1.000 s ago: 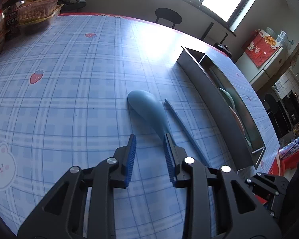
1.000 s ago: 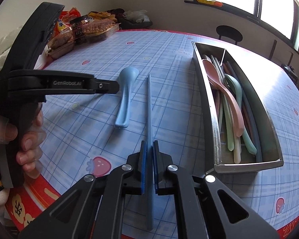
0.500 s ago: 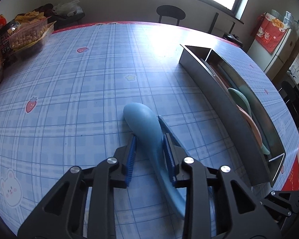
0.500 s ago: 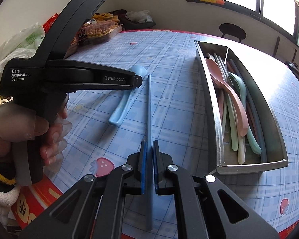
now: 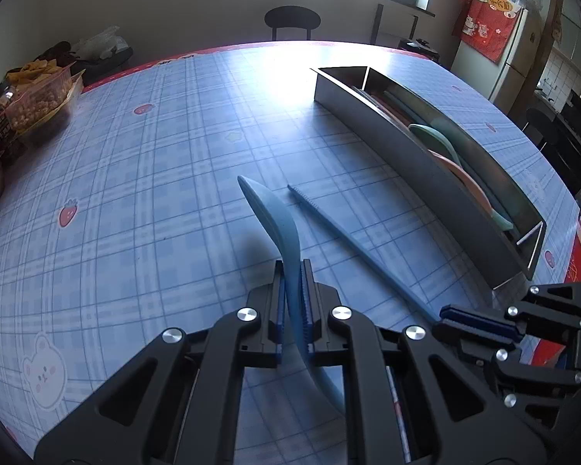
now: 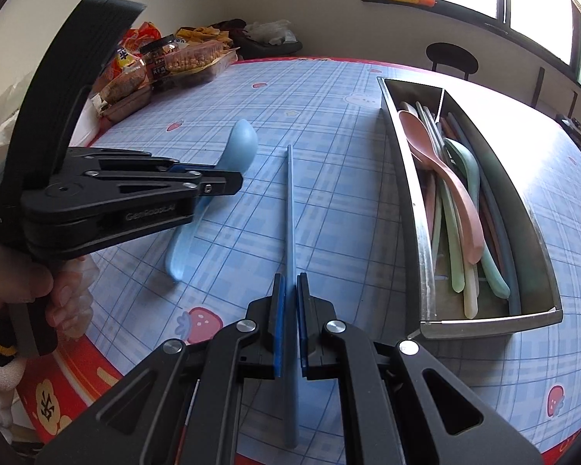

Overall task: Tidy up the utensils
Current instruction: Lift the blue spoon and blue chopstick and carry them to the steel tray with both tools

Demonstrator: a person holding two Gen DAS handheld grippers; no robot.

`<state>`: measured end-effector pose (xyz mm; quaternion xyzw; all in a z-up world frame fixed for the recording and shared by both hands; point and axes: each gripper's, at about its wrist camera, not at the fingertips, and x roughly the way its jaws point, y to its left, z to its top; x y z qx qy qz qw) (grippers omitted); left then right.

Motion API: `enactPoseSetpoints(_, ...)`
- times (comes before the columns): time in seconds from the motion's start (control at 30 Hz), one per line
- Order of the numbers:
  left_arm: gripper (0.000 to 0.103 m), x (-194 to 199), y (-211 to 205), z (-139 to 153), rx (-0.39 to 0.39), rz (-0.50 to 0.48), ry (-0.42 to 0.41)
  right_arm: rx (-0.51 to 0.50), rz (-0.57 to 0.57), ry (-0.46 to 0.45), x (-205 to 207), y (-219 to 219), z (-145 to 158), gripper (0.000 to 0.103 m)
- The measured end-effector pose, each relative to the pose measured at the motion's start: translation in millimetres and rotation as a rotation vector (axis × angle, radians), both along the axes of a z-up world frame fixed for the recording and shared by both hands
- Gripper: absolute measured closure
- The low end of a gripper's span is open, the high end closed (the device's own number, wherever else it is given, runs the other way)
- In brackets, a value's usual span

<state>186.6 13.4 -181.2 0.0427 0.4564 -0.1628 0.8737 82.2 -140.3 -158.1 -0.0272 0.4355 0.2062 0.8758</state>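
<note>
My left gripper (image 5: 291,271) is shut on the handle of a light blue spoon (image 5: 272,213), tipped on its side a little above the table; the spoon also shows in the right wrist view (image 6: 236,151), with the left gripper (image 6: 217,184) over it. My right gripper (image 6: 289,286) is shut on a blue chopstick (image 6: 289,201) that points forward just over the table; it shows in the left wrist view (image 5: 344,234) too. A steel utensil tray (image 6: 414,201) to the right holds pink, green and cream spoons and several chopsticks.
Snack packs and jars (image 6: 166,66) crowd the table's far left corner. The tray (image 5: 387,131) lies lengthwise along the right side. A round stool (image 5: 292,19) stands beyond the far edge. The red table border (image 6: 77,387) is near my right gripper.
My left gripper moved forward over the spoon's handle, closed on it and tipped the spoon onto its side. The right gripper stayed shut on the chopstick.
</note>
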Motion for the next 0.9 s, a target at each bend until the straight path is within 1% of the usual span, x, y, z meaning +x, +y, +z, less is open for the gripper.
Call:
enactPoseSetpoints(0.13,0.091,-12.2,19.6,-1.2,-0.060,0.015,0.005,0.001,0.003,0.001,0.2,0.6,-0.1,0.094)
enactPoseSetpoints(0.33,0.092,-29.7,26.8,7.8,-0.117,0.001,-0.023,-0.030,0.004,-0.010,-1.2,5.7,-0.4,0.094)
enactPoseSetpoints(0.57,0.092,-40.0,30.1,17.6,-0.135,0.000,-0.044,-0.048,0.006,-0.019,-1.1,8.9,-0.4,0.094)
enactPoseSetpoints(0.63,0.092,-43.0,31.9,19.1,-0.135,0.004,-0.047,-0.049,0.004,-0.020,-1.3,8.8,-0.3,0.096)
enactPoseSetpoints(0.7,0.092,-45.7,34.0,20.7,-0.134,0.008,-0.053,-0.033,0.005,-0.016,-1.2,6.5,-0.3,0.096)
enactPoseSetpoints(0.83,0.092,-53.0,35.9,25.0,-0.131,0.016,-0.063,0.030,0.008,0.000,0.1,-1.8,-0.3,0.097)
enactPoseSetpoints(0.9,0.092,-56.7,36.6,28.3,-0.129,0.018,-0.070,0.062,0.006,-0.016,-1.6,-6.7,2.2,0.097)
